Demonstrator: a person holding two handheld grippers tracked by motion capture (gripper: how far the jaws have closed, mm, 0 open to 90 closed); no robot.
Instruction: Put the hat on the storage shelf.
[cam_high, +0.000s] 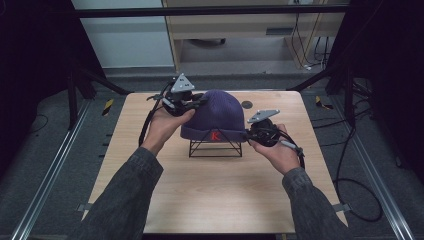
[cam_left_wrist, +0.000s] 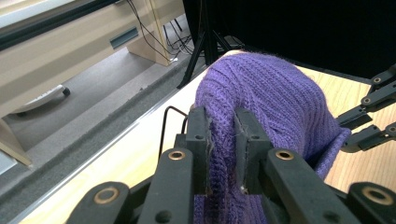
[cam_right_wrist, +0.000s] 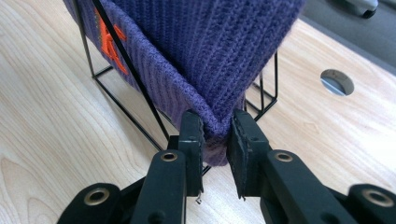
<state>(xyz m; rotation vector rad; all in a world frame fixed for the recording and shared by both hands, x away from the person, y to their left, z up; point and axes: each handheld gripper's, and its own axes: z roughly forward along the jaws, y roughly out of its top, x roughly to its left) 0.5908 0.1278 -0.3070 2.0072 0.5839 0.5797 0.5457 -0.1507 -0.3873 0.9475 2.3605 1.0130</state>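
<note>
A purple knitted beanie (cam_high: 217, 112) with an orange letter (cam_high: 215, 135) on its cuff sits over a black wire stand (cam_high: 215, 149) in the middle of the wooden table. My left gripper (cam_high: 200, 101) is at the hat's left side, shut on a fold of the knit (cam_left_wrist: 222, 119). My right gripper (cam_high: 248, 132) is at the hat's right lower corner, its jaws shut on the cuff edge (cam_right_wrist: 215, 122). The beanie (cam_right_wrist: 210, 42) hangs over the stand's wires (cam_right_wrist: 116, 51). The right gripper's linkage (cam_left_wrist: 369, 116) shows beyond the beanie (cam_left_wrist: 271, 93) in the left gripper view.
A round cable hole (cam_high: 246, 104) lies in the table (cam_high: 210, 200) behind the hat. Metal rails run along both sides of the table. Dark tripod legs, cables and a pale cabinet stand beyond the far edge.
</note>
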